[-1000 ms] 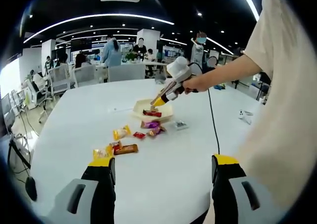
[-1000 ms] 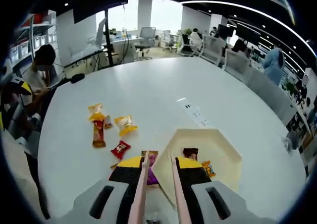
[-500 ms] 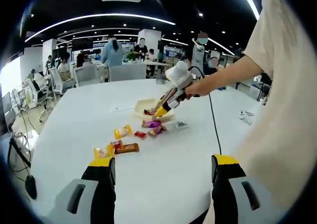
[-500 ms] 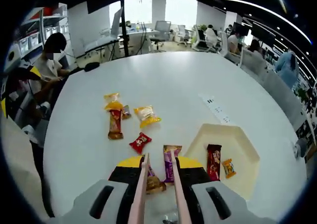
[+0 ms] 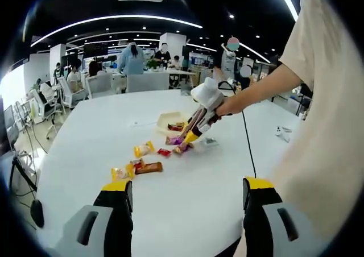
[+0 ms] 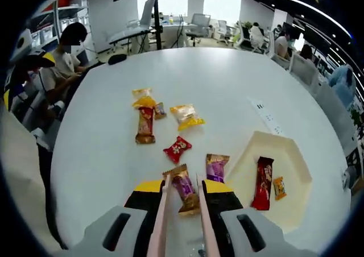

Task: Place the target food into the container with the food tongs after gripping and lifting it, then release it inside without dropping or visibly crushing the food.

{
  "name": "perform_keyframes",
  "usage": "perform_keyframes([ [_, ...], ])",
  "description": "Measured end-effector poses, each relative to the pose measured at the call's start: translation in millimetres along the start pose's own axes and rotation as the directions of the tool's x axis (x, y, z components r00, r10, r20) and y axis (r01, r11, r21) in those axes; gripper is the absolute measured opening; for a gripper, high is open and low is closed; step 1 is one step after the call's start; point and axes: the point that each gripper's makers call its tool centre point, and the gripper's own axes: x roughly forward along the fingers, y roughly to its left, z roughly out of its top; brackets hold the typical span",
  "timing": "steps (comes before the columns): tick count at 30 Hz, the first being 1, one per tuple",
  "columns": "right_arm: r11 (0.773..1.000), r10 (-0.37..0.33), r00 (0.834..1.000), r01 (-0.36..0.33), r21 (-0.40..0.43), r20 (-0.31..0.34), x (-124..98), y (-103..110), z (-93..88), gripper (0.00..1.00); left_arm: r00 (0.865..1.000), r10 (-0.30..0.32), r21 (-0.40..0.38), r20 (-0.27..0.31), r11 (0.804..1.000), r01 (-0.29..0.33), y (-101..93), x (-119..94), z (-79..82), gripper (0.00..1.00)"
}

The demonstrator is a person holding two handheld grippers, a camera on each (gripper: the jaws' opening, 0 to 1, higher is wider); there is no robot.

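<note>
Lying left of cream container [image 6: 296, 180]: yellow snacks, red candy [image 6: 177, 149], purple packet [image 6: 215, 167]. Right gripper [image 6: 181, 195] tongs [image 6: 162, 223] straddle purple-brown snack [image 6: 185, 187], contact unclear. Container holds red bar [image 6: 262, 183], orange piece. Left gripper [image 5: 185, 194] spread wide.

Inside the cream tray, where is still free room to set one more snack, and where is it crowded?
The cream hexagonal tray is bare along its far and near ends. The dark red bar and small orange packet occupy its middle. Crowded: outside its left rim, by the purple wrapper and tongs.

white round table [image 6: 227, 81] | wrapped snacks [image 6: 178, 149] scattered | cream container [image 6: 296, 171] on it
</note>
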Motion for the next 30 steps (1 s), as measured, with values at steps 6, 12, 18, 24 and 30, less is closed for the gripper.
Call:
perform_keyframes([
  [6,0.999,0.010,0.999,-0.012,-0.050,-0.037,6,2,-7.9,0.25,1.000,0.004,-0.010,0.000,1.000,-0.004,1.2,0,-2.2,0.79],
  [12,0.996,0.014,0.998,-0.019,-0.088,-0.061,12,1,-13.6,0.25,1.000,0.004,-0.016,-0.004,1.000,-0.004,1.1,1,-3.7,0.79],
  [18,0.995,0.016,0.997,-0.023,-0.097,-0.070,15,-2,-15.1,0.25,1.000,0.006,-0.021,-0.007,1.000,-0.006,3.3,2,-3.4,0.79],
  [24,0.993,0.021,0.996,-0.030,-0.111,-0.088,20,-1,-18.9,0.25,1.000,0.006,-0.024,-0.012,1.000,-0.006,3.8,3,-4.6,0.79],
  [30,0.991,0.023,0.995,-0.036,-0.127,-0.100,23,0,-22.7,0.25,1.000,0.006,-0.031,-0.017,0.999,-0.007,3.8,4,-6.5,0.79],
])
